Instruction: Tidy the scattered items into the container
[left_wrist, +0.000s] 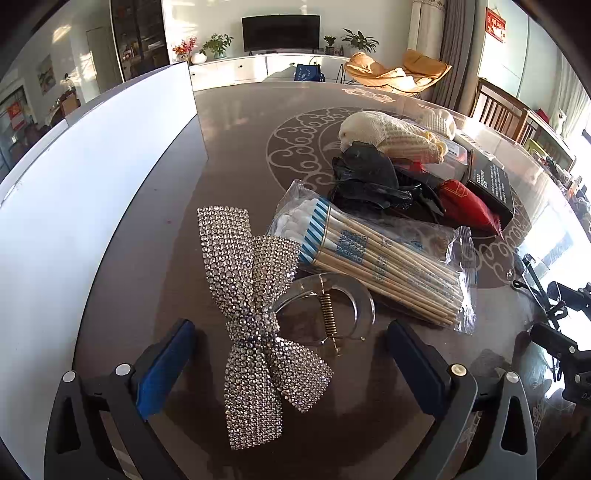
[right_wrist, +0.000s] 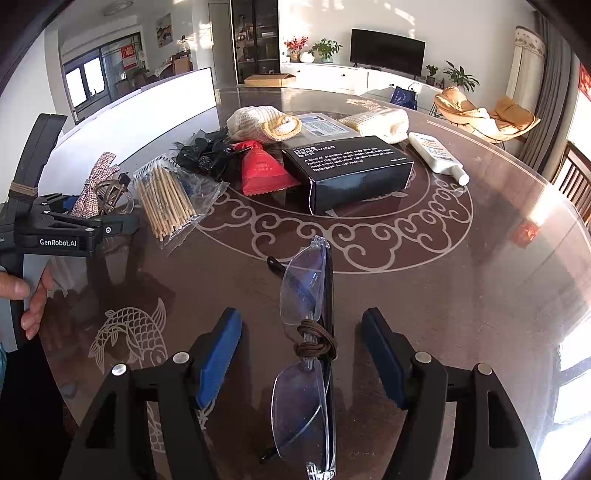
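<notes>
Folded rimless glasses flat on my glass-topped table between right gripper's spread jaws, untouched, left gripper likewise agape astride rhinestone bow clip, white container apparently beside.

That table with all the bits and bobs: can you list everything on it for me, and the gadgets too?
Rhinestone bow clip: one, silver, between left fingers.
Cotton swabs: one clear bag, beside the bow.
Black flower clip: one, behind the swabs.
Red pouch: one, left of the box.
Black box: one, table centre.
Knit cloths: two, cream, far side.
White tube: one, right of the box.
Glasses: one pair, clear, between right fingers.
White container: one, left edge.
Left gripper: open.
Right gripper: open.
</notes>
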